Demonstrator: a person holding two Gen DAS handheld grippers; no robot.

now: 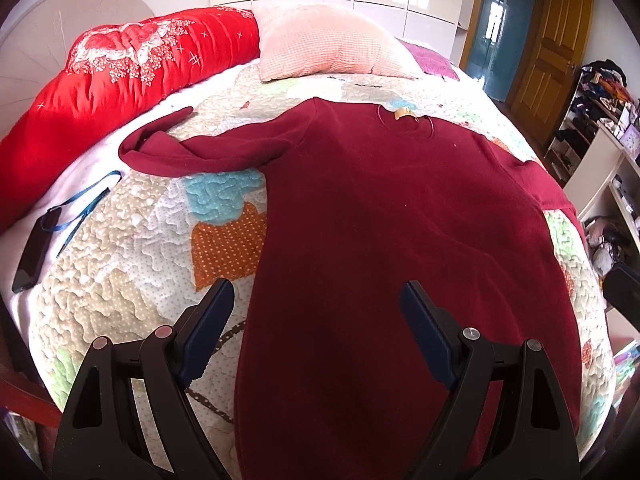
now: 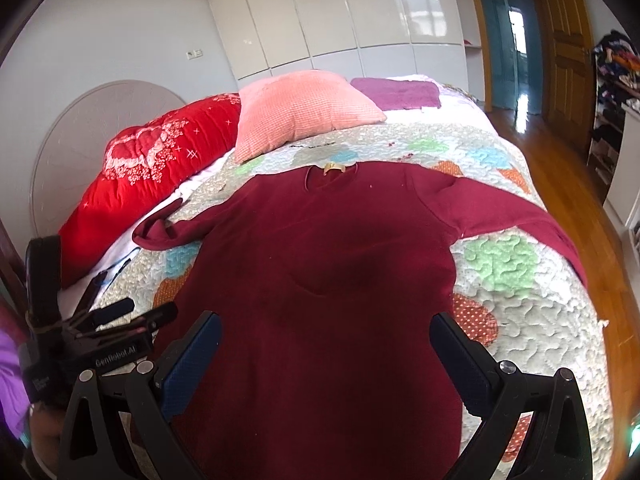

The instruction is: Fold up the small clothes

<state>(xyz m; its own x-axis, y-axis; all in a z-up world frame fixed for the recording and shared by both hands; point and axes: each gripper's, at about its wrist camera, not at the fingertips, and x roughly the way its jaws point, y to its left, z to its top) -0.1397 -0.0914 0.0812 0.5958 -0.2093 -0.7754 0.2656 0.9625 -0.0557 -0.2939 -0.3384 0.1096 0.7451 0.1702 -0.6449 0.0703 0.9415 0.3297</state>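
The sweater (image 1: 400,240) lies flat on the bed (image 1: 120,280), unfolded. Both the left gripper (image 1: 316,332) and right gripper (image 2: 326,354) hover open above its hem. Best pinch a sleeve cleanly first.

A quilted bed (image 2: 520,264) fills the frame; glossy white wardrobe (image 2: 340,12) top centre, wooden door (image 2: 568,40) and wood floor (image 2: 560,152) right, cluttered shelves (image 1: 592,112) far right.

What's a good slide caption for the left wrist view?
Open left gripper poised over a maroon sweater spread flat on a patchwork quilt.
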